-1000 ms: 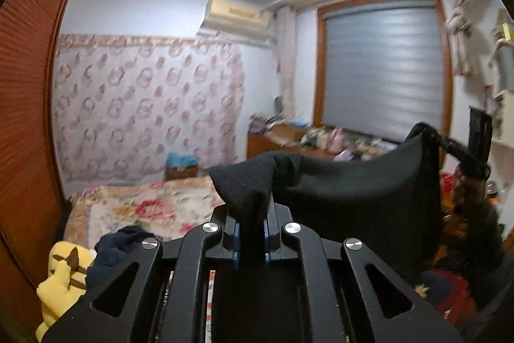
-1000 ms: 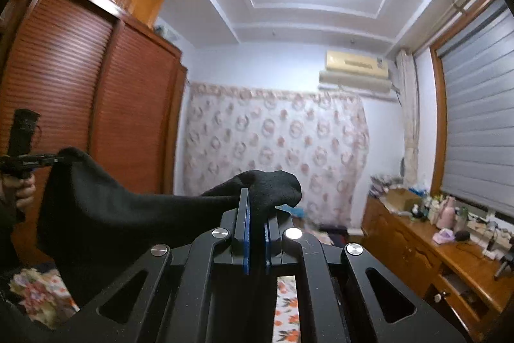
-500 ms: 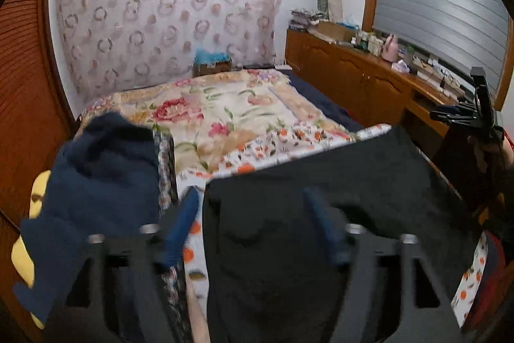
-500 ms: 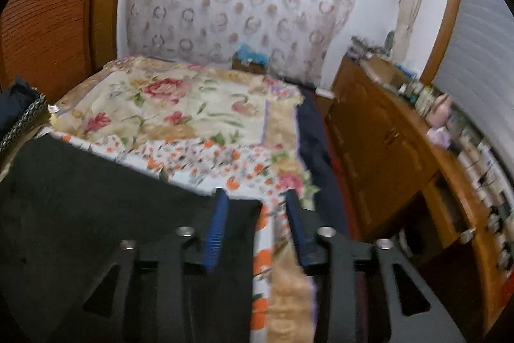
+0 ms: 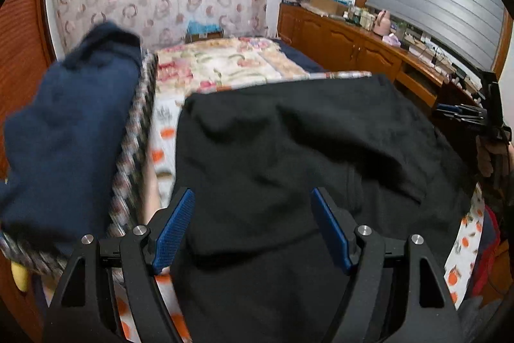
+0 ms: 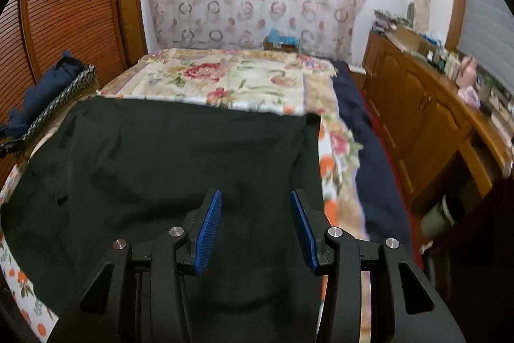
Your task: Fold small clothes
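A black garment [image 5: 289, 150] lies spread flat on the bed, with some wrinkles; it also shows in the right wrist view [image 6: 167, 163]. My left gripper [image 5: 252, 208] is open and empty, just above the garment's near left part. My right gripper [image 6: 255, 208] is open and empty, above the garment's near right part. The right gripper also shows at the far right of the left wrist view [image 5: 462, 114], beside the garment's right edge.
A dark blue garment [image 5: 67, 130] on a patterned cloth lies left of the black one. The bed has a floral quilt [image 6: 231, 76] and an orange-print sheet [image 5: 163, 130]. A wooden cabinet [image 6: 427, 118] runs along the right. A wooden wardrobe [image 6: 64, 8] stands left.
Both grippers held the black garment up in the air a second ago. They lowered it onto the bed, opened and let go. It now lies flat.
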`<state>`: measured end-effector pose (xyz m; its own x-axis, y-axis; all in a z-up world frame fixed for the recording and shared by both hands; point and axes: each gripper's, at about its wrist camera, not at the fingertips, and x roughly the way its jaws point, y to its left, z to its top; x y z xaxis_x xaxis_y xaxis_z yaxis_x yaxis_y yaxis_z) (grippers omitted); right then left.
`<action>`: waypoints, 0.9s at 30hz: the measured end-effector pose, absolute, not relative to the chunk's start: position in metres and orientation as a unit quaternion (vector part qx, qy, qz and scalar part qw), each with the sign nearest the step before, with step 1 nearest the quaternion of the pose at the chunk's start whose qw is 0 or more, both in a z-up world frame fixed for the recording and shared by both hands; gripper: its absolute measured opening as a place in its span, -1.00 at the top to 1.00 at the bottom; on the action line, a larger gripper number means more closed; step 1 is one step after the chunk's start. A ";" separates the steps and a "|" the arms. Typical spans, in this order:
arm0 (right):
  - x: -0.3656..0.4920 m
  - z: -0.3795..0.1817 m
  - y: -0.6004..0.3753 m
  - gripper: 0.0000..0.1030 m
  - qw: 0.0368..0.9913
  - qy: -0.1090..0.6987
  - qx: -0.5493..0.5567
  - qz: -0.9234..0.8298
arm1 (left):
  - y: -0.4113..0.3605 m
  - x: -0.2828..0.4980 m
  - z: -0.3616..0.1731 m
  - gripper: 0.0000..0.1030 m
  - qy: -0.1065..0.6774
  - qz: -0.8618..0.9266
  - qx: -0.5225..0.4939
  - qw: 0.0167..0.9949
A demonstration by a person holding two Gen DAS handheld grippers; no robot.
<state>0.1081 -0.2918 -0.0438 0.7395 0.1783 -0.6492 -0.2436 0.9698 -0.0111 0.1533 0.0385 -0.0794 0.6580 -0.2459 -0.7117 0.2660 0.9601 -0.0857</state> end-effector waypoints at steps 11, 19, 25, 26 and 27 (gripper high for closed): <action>0.111 -0.051 -0.325 0.10 0.917 0.387 -0.040 0.089 | 0.020 0.144 -0.115 -0.48 0.433 -0.137 0.036 0.890; 0.116 -0.054 -0.322 0.10 0.921 0.377 -0.042 0.092 | 0.008 0.147 -0.121 -0.55 0.422 -0.129 0.067 0.895; 0.106 -0.064 -0.321 0.10 0.923 0.372 -0.043 0.090 | 0.007 0.152 -0.123 -0.76 0.426 -0.127 0.066 0.893; 0.106 -0.063 -0.322 0.10 0.923 0.372 -0.042 0.091 | 0.005 0.154 -0.123 -0.83 0.428 -0.131 0.067 0.892; 0.100 -0.071 -0.318 0.10 0.923 0.371 -0.042 0.091 | 0.004 0.153 -0.123 -0.86 0.429 -0.133 0.071 0.891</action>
